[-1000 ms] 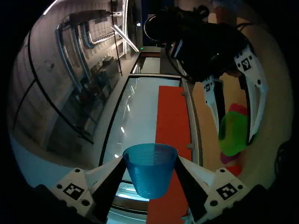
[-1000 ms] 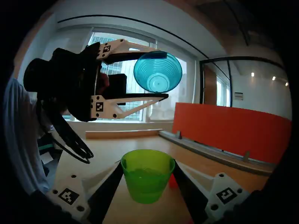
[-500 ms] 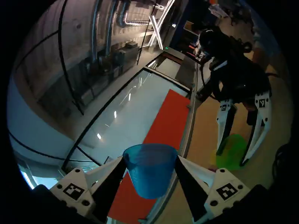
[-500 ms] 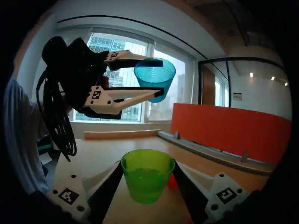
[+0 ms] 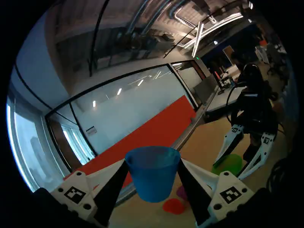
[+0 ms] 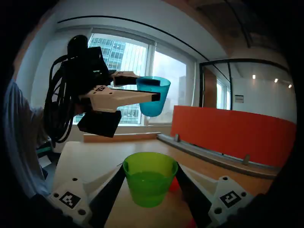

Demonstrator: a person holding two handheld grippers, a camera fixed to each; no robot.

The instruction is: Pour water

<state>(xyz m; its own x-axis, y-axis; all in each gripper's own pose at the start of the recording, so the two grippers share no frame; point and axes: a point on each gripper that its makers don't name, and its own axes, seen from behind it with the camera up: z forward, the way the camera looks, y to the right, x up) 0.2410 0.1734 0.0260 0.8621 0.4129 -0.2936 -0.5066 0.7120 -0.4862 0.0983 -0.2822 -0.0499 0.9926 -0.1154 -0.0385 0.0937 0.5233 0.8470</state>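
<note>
We've got the left tongs [image 5: 152, 162] pinching the blue cup [image 5: 152, 178], its inside hidden from us. Now the right tongs [image 6: 150, 169] clamp the half-filled green cup [image 6: 149, 186], a red blob [image 6: 174, 184] mostly covered behind.

- light wooden table [image 6: 114, 155], its top pale and smooth, running off toward the windows.
- a grey rail [image 6: 212, 155] runs along its far edge, with an orange panel [image 6: 235, 131] standing upright behind it.
- a flat red piece [image 5: 173, 205] lies on the wood, a small purple piece [image 5: 182, 192] just beside it.
- green cup [image 6: 149, 178] sits low at the top; whether its base touches cannot be told.
</note>
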